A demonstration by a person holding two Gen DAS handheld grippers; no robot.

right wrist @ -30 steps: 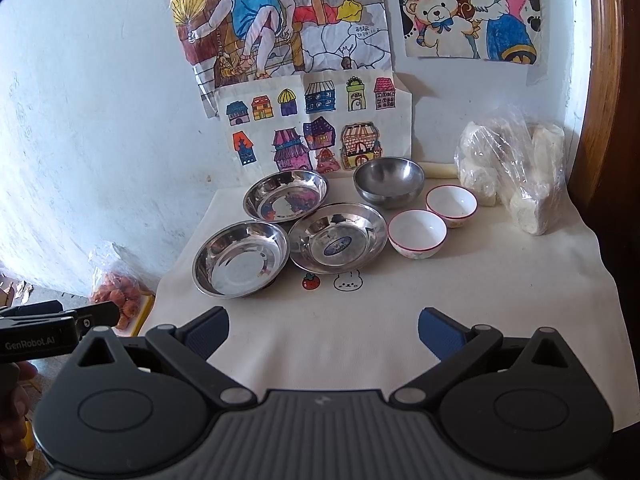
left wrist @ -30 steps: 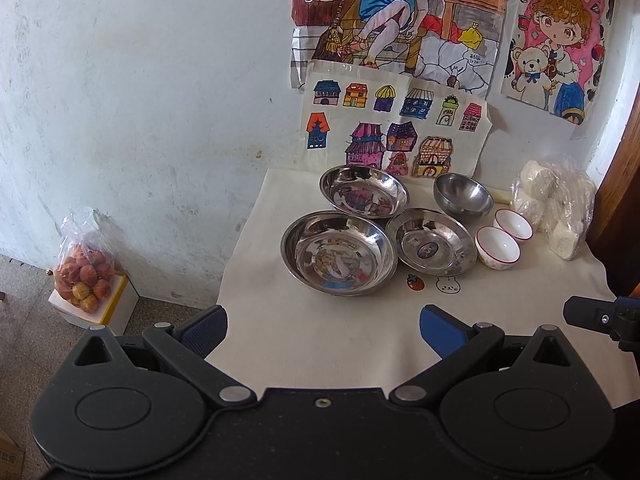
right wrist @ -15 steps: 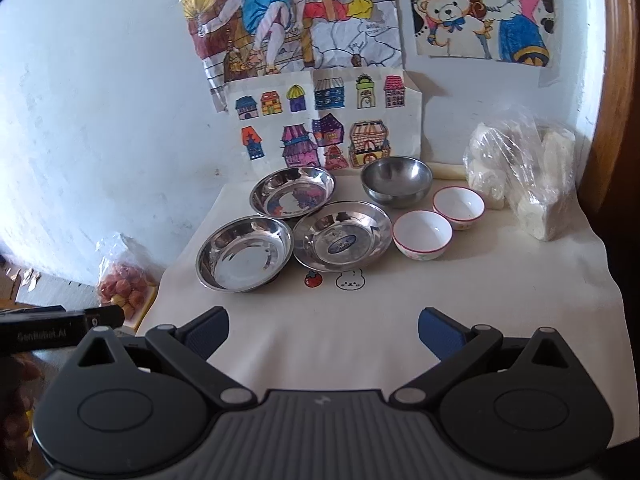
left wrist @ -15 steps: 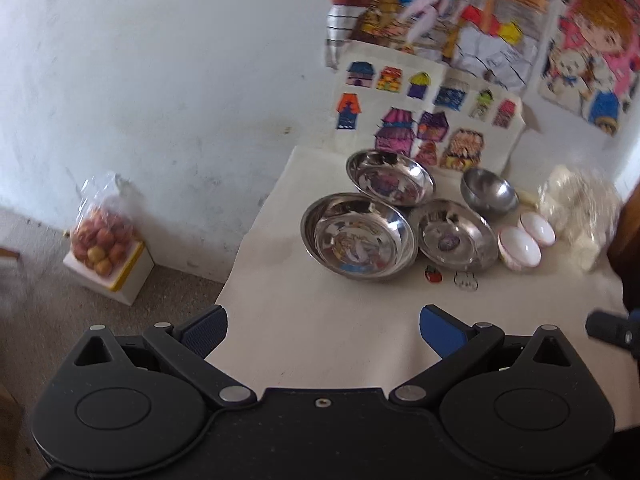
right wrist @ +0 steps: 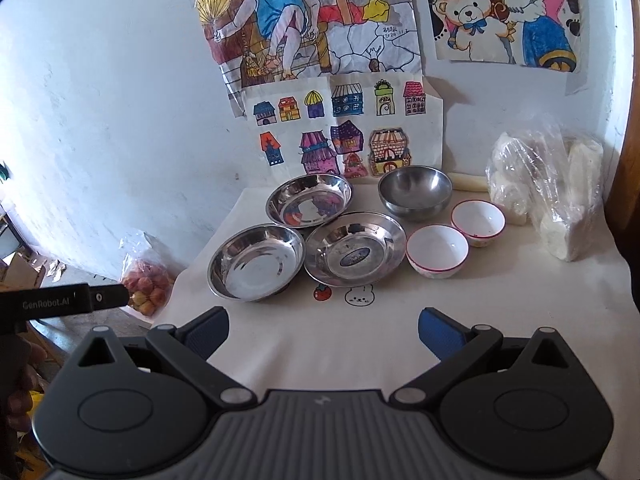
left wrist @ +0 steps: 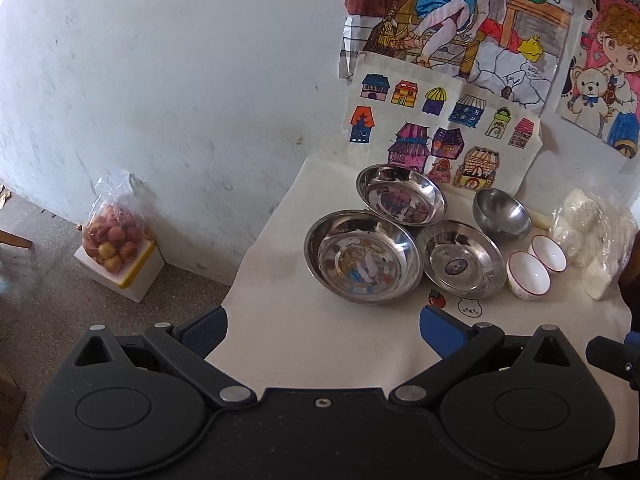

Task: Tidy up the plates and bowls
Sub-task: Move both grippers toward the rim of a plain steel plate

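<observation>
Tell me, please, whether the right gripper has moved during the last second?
Yes. The right gripper has advanced slightly toward the table: the steel bowl and the house drawing look larger and sit lower in its view.

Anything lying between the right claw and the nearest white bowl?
Only bare cream tablecloth with small strawberry and bunny drawings separates the open right claw from the red-rimmed white ceramic bowl, per the right wrist view.

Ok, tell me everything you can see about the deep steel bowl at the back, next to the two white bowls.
The deep steel bowl is round, with a dull brushed metal look, deeper than the shallow steel plates beside it. It sits upright and empty on the cream tablecloth near the wall, just below the drawing of houses. The two white bowls stand in front to its right. Nothing is stacked in it; neither gripper touches it.
</observation>
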